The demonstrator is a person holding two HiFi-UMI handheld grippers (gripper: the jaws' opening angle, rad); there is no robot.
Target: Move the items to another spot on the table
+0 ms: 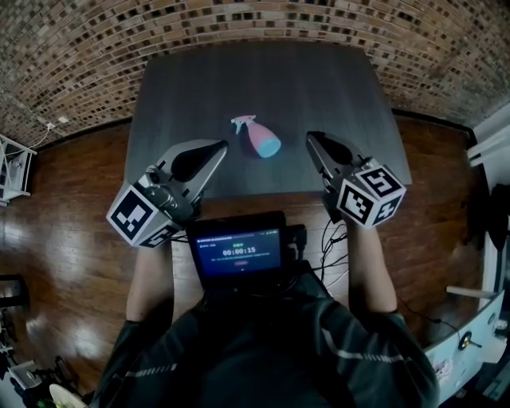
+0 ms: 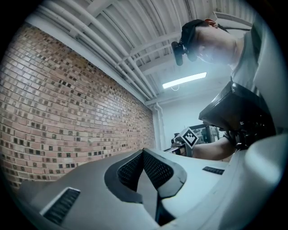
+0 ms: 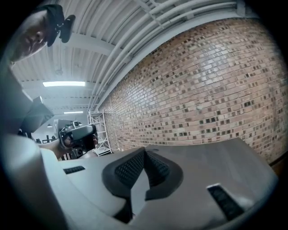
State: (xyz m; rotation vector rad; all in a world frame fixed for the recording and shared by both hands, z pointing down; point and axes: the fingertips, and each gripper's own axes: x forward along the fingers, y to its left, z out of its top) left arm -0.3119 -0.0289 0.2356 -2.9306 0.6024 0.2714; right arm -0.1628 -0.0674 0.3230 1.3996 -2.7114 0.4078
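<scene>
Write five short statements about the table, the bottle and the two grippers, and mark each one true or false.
1. The pink and blue plastic spray bottle lies on the dark grey table. True.
2. The left gripper is clamped on the bottle. False: its jaws are together on nothing, and it is apart from the bottle.
3. The right gripper has its jaws shut and empty. True.
4. The bottle lies to the right of both grippers. False: it lies between them.
5. The wall beyond the table is plain white plaster. False: it is a brick wall.
</scene>
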